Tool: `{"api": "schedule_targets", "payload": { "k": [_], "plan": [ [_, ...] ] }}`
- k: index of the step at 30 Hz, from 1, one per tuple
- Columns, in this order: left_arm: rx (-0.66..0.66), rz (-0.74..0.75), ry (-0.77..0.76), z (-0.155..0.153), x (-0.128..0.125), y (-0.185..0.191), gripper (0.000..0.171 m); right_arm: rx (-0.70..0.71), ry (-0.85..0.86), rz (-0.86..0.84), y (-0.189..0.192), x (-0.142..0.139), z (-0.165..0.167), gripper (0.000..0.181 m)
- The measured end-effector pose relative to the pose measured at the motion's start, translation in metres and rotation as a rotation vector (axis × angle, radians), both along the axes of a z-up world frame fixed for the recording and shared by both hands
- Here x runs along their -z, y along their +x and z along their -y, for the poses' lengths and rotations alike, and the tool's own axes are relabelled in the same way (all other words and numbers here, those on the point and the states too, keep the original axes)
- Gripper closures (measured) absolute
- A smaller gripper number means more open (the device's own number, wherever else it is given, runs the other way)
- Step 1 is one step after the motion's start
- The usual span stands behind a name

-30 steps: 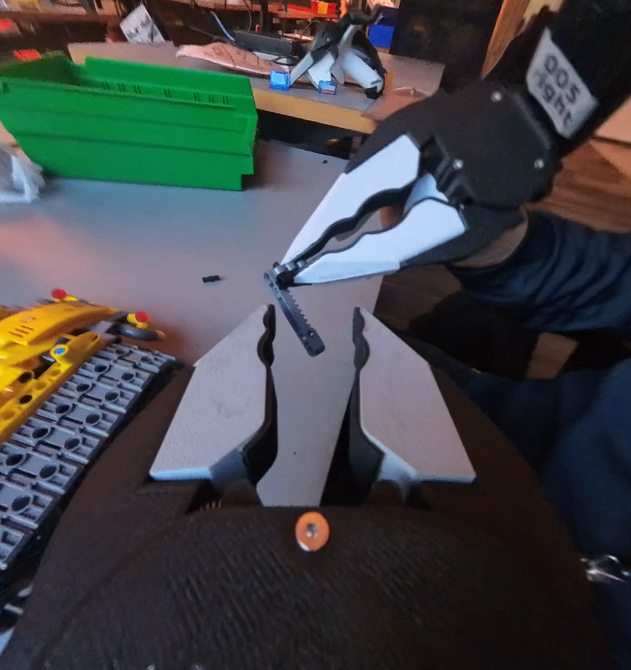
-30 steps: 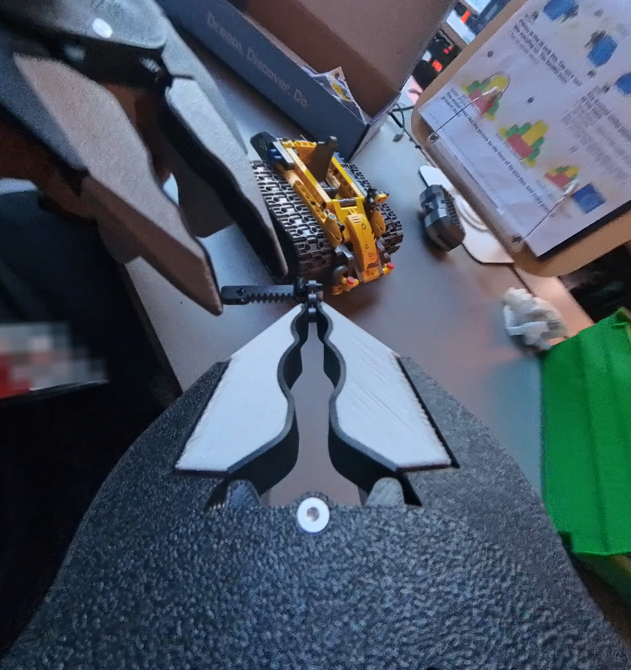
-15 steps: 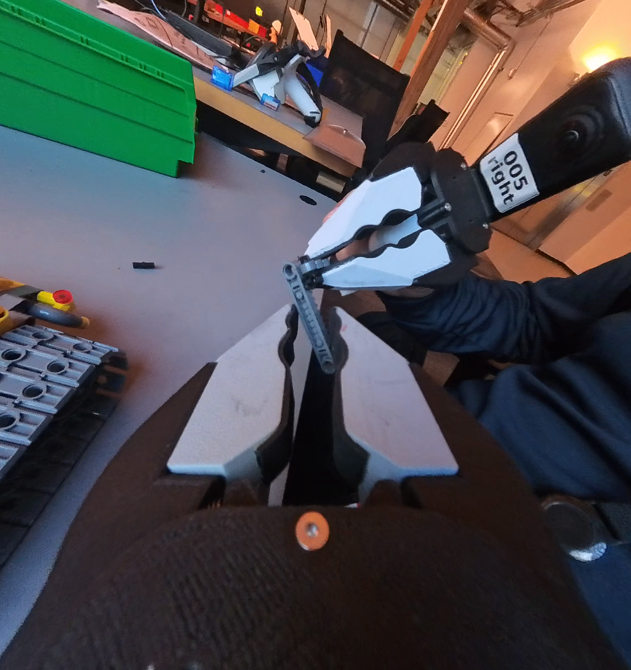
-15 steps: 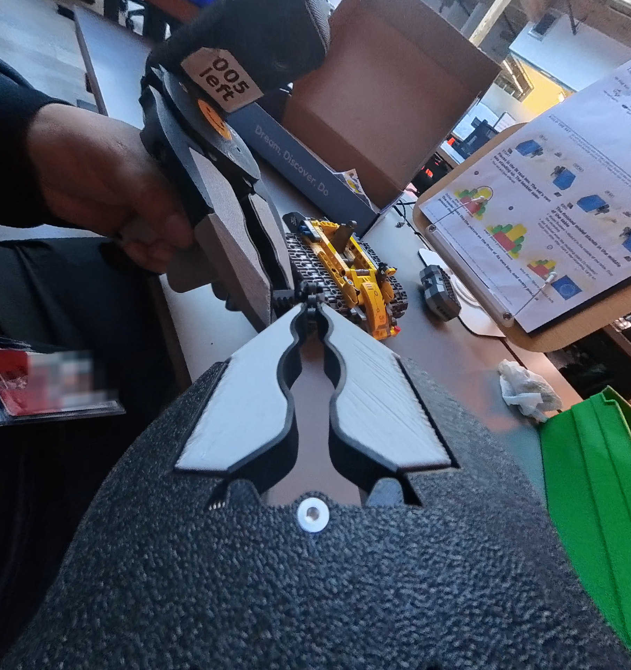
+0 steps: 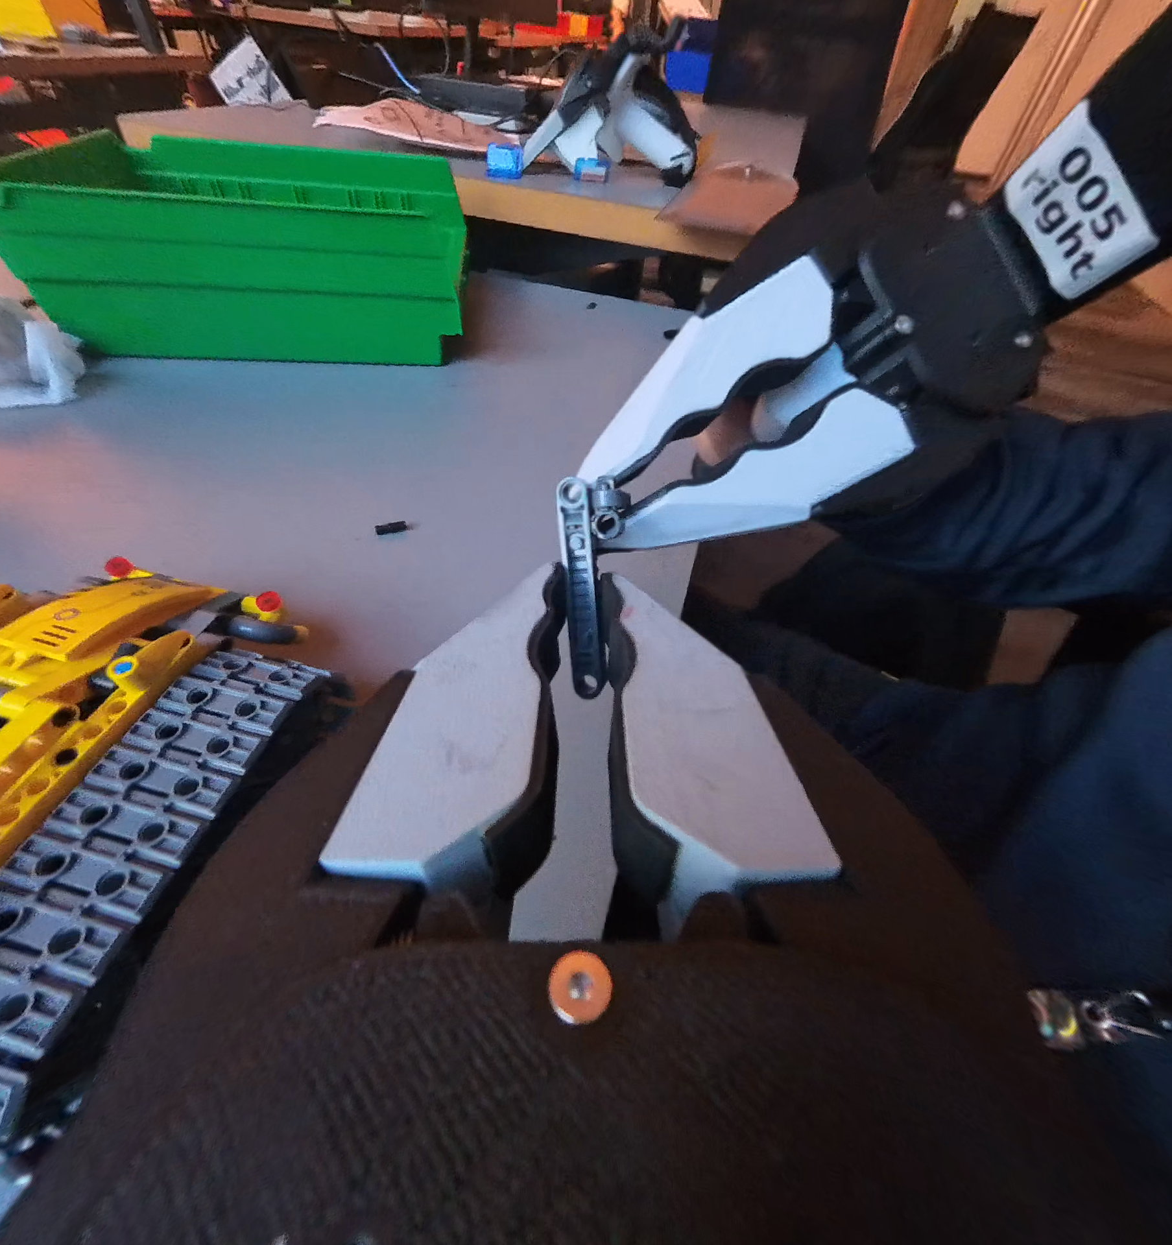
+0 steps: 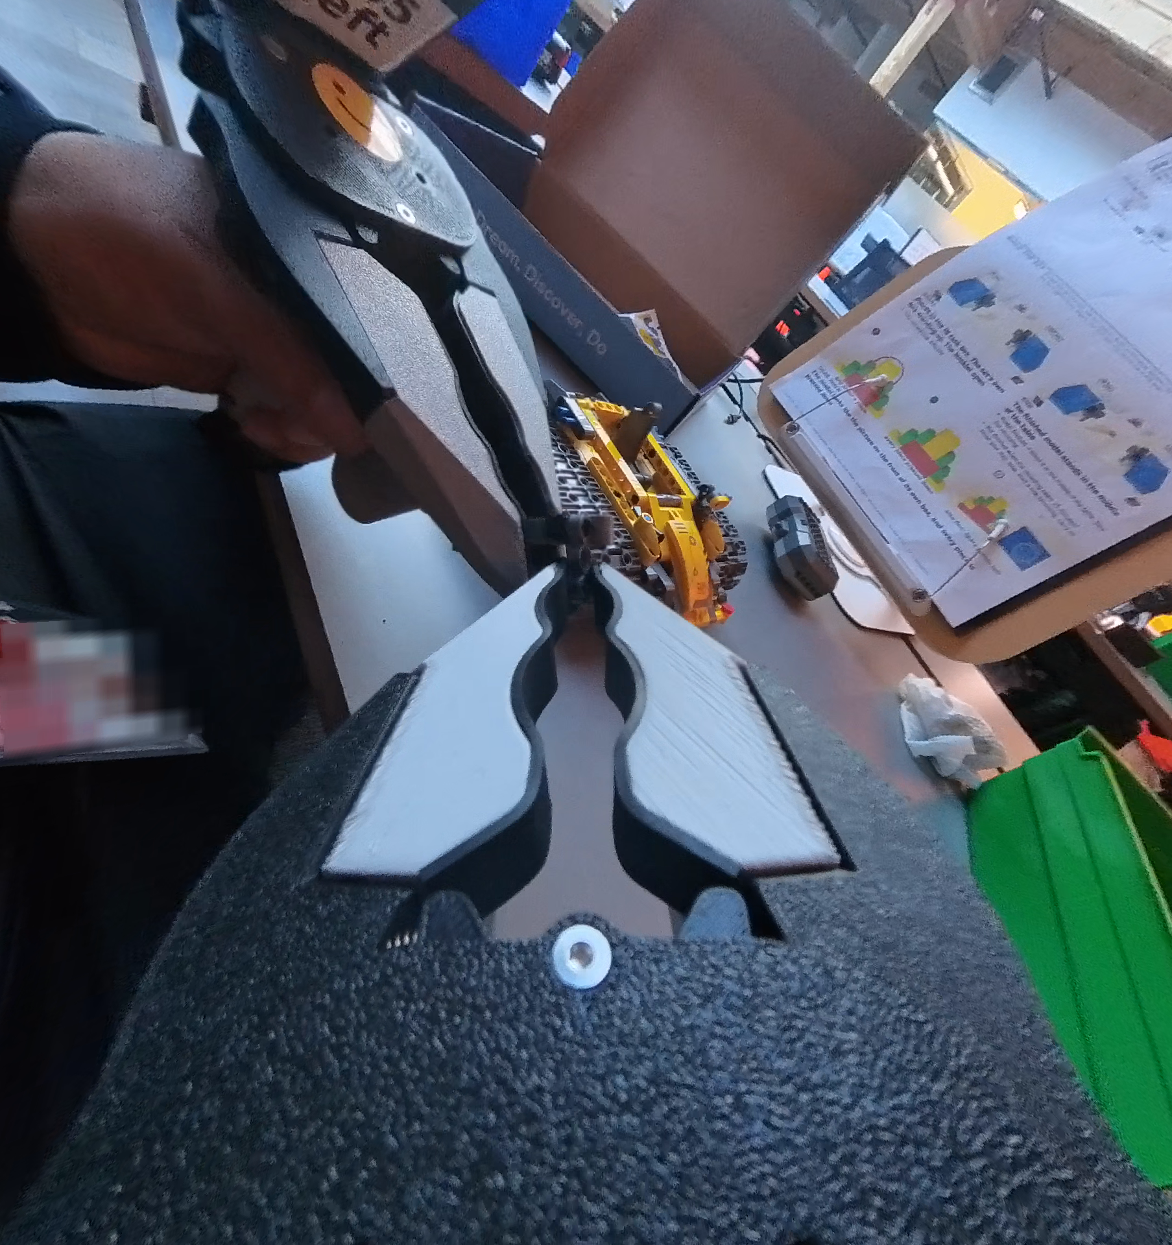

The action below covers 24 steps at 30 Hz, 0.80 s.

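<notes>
Item 1: left gripper (image 5: pixel 579 610), jaws closed to a narrow gap around the lower half of a slim dark-grey toothed plastic beam (image 5: pixel 581 593); we cannot tell if they pinch it yet.

Item 2: right gripper (image 5: pixel 613 502), at 1 o'clock, jaws clamped on the small grey connector at the beam's top, which keeps it upright in mid-air.

Item 3: yellow tracked brick-built bulldozer (image 5: pixel 64 707), 9 o'clock, on the grey table (image 5: pixel 266 458).

Item 4: green plastic bin (image 5: pixel 232 256), 11 o'clock, far.
</notes>
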<state>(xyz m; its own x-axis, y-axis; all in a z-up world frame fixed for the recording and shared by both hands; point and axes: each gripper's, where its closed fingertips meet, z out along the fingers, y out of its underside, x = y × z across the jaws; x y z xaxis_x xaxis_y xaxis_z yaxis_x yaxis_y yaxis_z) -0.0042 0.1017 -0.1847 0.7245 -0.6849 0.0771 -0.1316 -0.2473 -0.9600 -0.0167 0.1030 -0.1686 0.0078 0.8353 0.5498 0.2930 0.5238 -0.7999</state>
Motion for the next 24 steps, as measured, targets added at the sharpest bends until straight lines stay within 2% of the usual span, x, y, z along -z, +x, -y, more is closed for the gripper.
{"api": "schedule_targets", "payload": {
  "k": [7, 9, 13, 17, 18, 19, 20, 21, 23, 24],
  "plan": [
    [0.035, 0.009, 0.004, 0.004, -0.003, 0.008, 0.164, 0.019, 0.087, -0.014, 0.0, -0.002, 0.001, 0.178],
    [0.047, 0.026, -0.016, 0.004, -0.002, 0.009, 0.158, 0.029, 0.117, -0.004, 0.0, -0.001, 0.001, 0.179],
    [0.03, 0.03, -0.022, 0.002, 0.001, 0.006, 0.165, 0.059, 0.157, 0.005, -0.001, 0.001, 0.001, 0.179],
    [-0.034, 0.227, -0.036, -0.005, -0.008, 0.006, 0.165, 0.204, 0.164, -0.066, -0.002, -0.009, -0.011, 0.181],
    [-0.044, 0.221, -0.064, -0.006, 0.0, 0.006, 0.166, 0.275, 0.178, -0.114, 0.003, -0.018, -0.024, 0.181],
    [-0.045, 0.168, -0.102, -0.005, 0.017, 0.008, 0.166, 0.395, 0.172, -0.207, 0.02, -0.041, -0.051, 0.181],
    [-0.042, 0.183, -0.122, -0.002, 0.023, 0.011, 0.166, 0.453, 0.072, -0.268, 0.038, -0.062, -0.078, 0.181],
    [-0.032, 0.212, -0.095, -0.001, 0.014, 0.014, 0.166, 0.45, -0.063, -0.309, 0.054, -0.08, -0.099, 0.181],
    [-0.049, 0.15, -0.02, -0.007, -0.001, 0.012, 0.166, 0.342, -0.264, -0.327, 0.064, -0.1, -0.114, 0.181],
    [-0.049, 0.111, 0.005, -0.01, -0.004, 0.012, 0.166, 0.303, -0.299, -0.354, 0.066, -0.106, -0.114, 0.181]
  ]
}}
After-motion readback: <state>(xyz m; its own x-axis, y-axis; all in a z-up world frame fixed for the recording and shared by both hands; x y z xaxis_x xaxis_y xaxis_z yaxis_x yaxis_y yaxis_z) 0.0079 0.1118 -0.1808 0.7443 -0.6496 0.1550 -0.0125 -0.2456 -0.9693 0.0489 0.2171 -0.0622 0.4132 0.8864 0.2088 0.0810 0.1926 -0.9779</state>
